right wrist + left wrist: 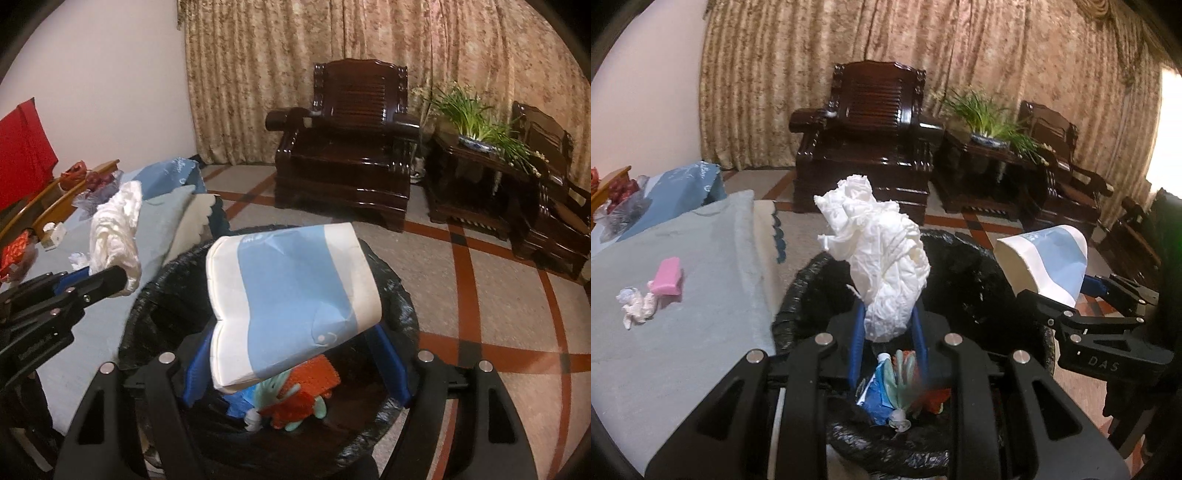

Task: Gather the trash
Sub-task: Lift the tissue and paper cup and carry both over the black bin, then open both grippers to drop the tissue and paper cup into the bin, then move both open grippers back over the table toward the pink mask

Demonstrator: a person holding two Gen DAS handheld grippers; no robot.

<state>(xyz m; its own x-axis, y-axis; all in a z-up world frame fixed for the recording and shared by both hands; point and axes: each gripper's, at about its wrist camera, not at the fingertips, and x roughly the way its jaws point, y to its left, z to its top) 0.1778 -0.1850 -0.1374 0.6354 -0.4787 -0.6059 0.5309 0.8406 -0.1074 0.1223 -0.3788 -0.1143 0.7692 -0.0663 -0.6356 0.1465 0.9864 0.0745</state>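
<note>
Two grippers hang over the black-lined trash bin (979, 280), and we see each one loaded. Our left gripper (890, 325) pinches a crumpled white tissue wad (882, 258) between its blue fingers (857, 339); the wad stands up beyond the tips, above the bin's mouth. Our right gripper (295, 365) is spread wide around a blue-and-white tissue pack (291, 302), whose sides meet the blue fingers (388, 365); the pack juts forward over the bin. Below both grippers, inside the bin, lie colourful wrappers (295, 398). To the left of our left gripper, on the pale blue counter (701, 314), we see a pink piece (666, 282) touching a small white scrap (635, 306), well apart from the bin.
</note>
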